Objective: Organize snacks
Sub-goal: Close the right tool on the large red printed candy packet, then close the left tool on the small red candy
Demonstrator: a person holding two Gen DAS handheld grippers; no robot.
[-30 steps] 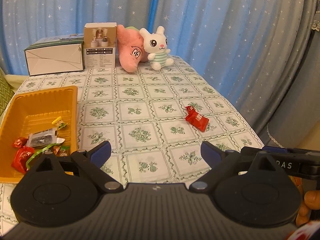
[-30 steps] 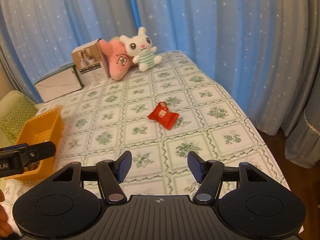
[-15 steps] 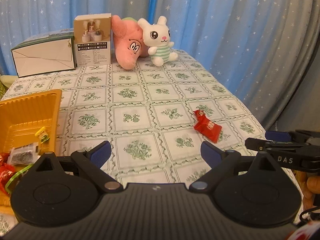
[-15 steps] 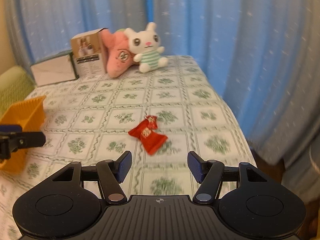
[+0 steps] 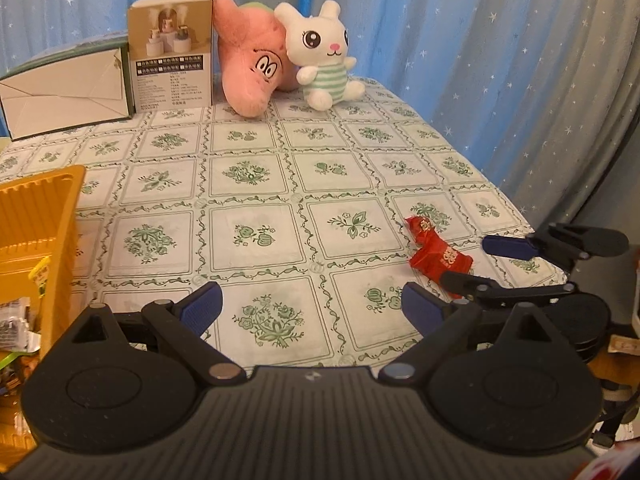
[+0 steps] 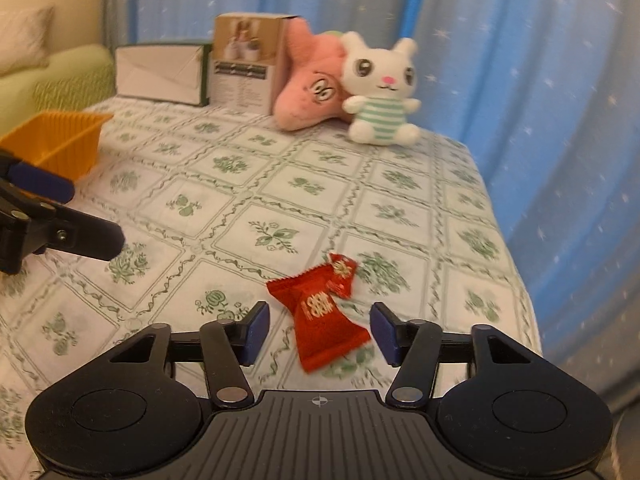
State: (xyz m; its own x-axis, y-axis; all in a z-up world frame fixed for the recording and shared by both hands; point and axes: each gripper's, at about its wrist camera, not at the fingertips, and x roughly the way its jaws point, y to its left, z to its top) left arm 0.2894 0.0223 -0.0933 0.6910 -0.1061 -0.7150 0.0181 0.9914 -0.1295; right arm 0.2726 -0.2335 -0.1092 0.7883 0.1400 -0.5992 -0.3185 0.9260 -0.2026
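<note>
Red snack packet (image 6: pixel 325 311) lay flat on the counter (image 6: pixel 248 184), near its right edge, well apart from the orange tray (image 5: pixel 38 216) on the far left. In the right wrist view it sat directly ahead of the right tool (image 6: pixel 318 332), its near end lying between the two blue pads, jaws spread wide, nothing gripped, no contact seen. Long axis ran diagonally, near end toward the right pad, twisted far end up and away; that view was a bit soft w/ blur, so exact angle is prob. approximate. Left wrist view showed the same packet (image 5: pixel 438 256) off to the right of the left tool (image 5: pixel 312 304), which was also released and empty, closer to the tray. So right tool was clearly the nearer one; judgement: next step is a short push fwd and down, then close across the packet's narrow width. Tray held several wrapped snacks (image 5: pixel 22 320) already. Boxes and two plush toys (image 5: pixel 288 56) stood at the back, out of the way.
</note>
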